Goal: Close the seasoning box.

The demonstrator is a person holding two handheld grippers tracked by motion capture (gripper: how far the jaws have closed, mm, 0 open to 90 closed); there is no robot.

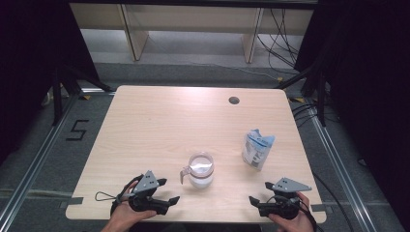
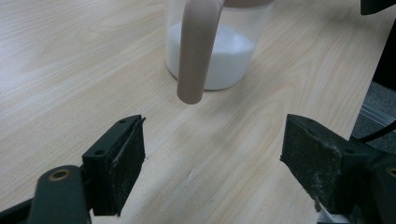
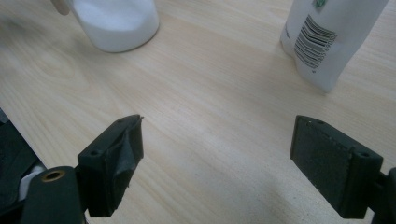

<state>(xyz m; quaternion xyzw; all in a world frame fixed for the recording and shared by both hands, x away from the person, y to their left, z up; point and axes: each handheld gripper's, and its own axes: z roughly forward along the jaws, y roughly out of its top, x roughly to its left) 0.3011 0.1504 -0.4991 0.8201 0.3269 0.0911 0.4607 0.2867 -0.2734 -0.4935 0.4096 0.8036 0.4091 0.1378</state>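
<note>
Both hands rest low at the near table [image 1: 145, 125] edge, grippers pointing inward. The left gripper [image 2: 212, 154] has jaws spread wide, empty; the jug [image 2: 212, 56] of white powder stands just ahead, its handle toward them. The right gripper [image 3: 217, 158] also gapes empty; the pouch [image 3: 329, 37] stands ahead of its right jaw, showing a barcode, its writing unreadable.

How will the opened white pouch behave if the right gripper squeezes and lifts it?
The pouch looks like soft film with a crumpled, torn-open top, so it will probably buckle under a squeeze. It stands upright on a narrow base and may tip if nudged. Tilting it could spill the contents.
</note>
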